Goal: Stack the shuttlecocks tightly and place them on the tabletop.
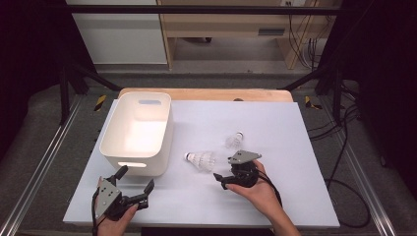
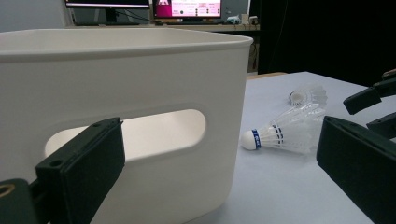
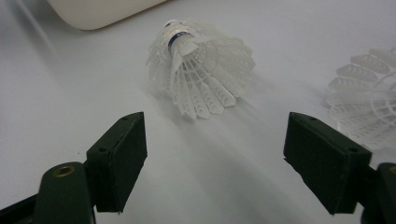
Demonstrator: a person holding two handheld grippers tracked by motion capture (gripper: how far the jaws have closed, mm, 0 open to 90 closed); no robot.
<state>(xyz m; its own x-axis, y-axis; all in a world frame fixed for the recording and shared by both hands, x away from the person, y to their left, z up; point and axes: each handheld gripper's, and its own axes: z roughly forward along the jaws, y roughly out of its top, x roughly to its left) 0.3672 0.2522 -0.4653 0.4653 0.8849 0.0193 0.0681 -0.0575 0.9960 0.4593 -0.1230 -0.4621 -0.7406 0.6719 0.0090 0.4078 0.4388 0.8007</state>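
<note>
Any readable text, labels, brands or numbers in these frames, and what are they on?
No text can be read.
Monitor behind the white bin: pink and white screen content, too small and blurred to read.
Blue band on the near shuttlecock: marks on it, too small to read; the same band in the right gripper view is blurred.
Far shuttlecock: no legible marking.

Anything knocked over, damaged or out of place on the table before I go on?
Nothing stands out. Two shuttlecocks lie on their sides on the white sheet, the near one and the far one, both apparently intact. The white bin stands upright. The right gripper is open just short of the near one.
</note>
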